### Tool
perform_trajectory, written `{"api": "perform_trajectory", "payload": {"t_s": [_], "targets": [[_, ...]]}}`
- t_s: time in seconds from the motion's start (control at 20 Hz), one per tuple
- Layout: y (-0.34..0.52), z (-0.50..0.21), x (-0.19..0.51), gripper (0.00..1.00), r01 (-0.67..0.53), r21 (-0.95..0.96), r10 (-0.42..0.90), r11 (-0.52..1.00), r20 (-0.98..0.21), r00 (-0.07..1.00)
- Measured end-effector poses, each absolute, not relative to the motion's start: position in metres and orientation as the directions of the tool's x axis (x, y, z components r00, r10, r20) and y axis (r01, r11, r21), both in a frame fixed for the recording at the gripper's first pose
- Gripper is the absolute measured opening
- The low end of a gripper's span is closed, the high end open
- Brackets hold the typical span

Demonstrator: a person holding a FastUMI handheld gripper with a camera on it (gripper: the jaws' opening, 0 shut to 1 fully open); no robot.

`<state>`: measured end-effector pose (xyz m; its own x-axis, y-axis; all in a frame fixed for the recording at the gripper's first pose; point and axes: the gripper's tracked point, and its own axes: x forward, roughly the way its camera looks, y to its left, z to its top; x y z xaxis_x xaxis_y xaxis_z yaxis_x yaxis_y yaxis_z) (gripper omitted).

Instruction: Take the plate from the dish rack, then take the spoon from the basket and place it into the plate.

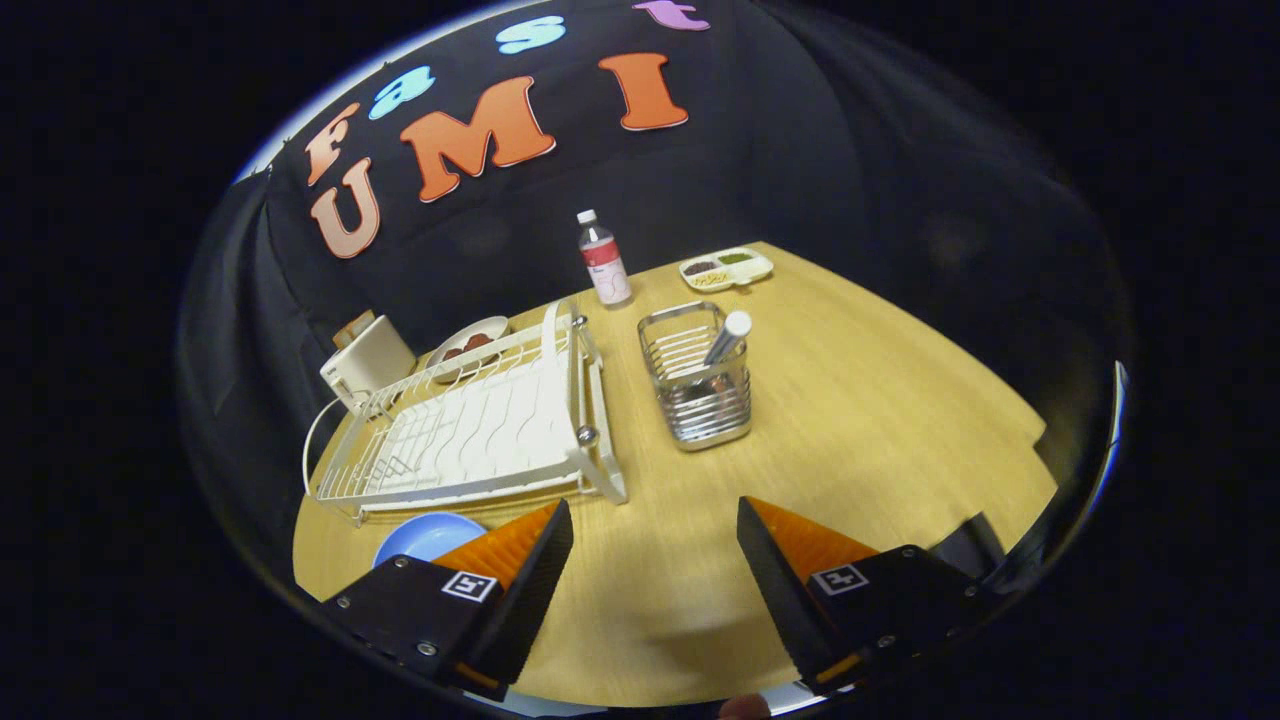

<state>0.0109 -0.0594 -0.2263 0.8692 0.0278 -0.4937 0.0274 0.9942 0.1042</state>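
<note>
Gripper [655, 525] fingers stood spread wide, nothing between them but bare wooden table [900, 400]. Gripper was held above the table surface.

Landmark: dish rack [470, 425], white wire, lying ahead of the fingers and off to their left, its near corner just beyond the left fingertip.

Plate [425, 535]: light blue, round, shallow, lying flat on the table just in front of the rack's near edge, partly hidden behind the left finger. It was out of the rack.

Basket [697, 385]: shiny metal wire, squarish, upright, just right of the rack and straight ahead of the gap between the fingers, apart from them.

Spoon [728, 338]: standing in the basket, only the pale rounded handle end clearly visible above the rim. Long axis steep, leaning; top end pointed up and away toward the far right of the basket. Bowl end was down inside the basket, not clearly seen.

Beyond the rack's far right corner: clear bottle [604, 260] with white cap, upright. Right of the bottle, a white divided dish [727, 268] with small portions of food. Behind the rack: a dish with dark contents [468, 343] and a white box-like appliance [367, 362].
</note>
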Motion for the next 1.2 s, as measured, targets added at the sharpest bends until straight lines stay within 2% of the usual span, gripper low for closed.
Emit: {"api": "perform_trajectory", "payload": {"t_s": [0.4,0.75,0.95,1.05,1.15,1.2], "targets": [[-0.094,-0.166,0.071,0.98,-0.026,0.024,0.032,0.999,-0.281,0.959],[-0.099,-0.167,0.112,0.98,-0.102,0.006,0.101,0.995,-0.224,0.969],[-0.094,-0.183,0.123,0.98,-0.147,0.015,0.146,0.989,-0.247,0.958],[-0.09,-0.194,0.129,0.94,-0.166,0.024,0.167,0.986,-0.267,0.949],[-0.091,-0.203,0.13,0.85,-0.173,0.021,0.172,0.985,-0.291,0.941],[-0.092,-0.206,0.132,0.71,-0.169,0.015,0.165,0.986,-0.3,0.94]]}}
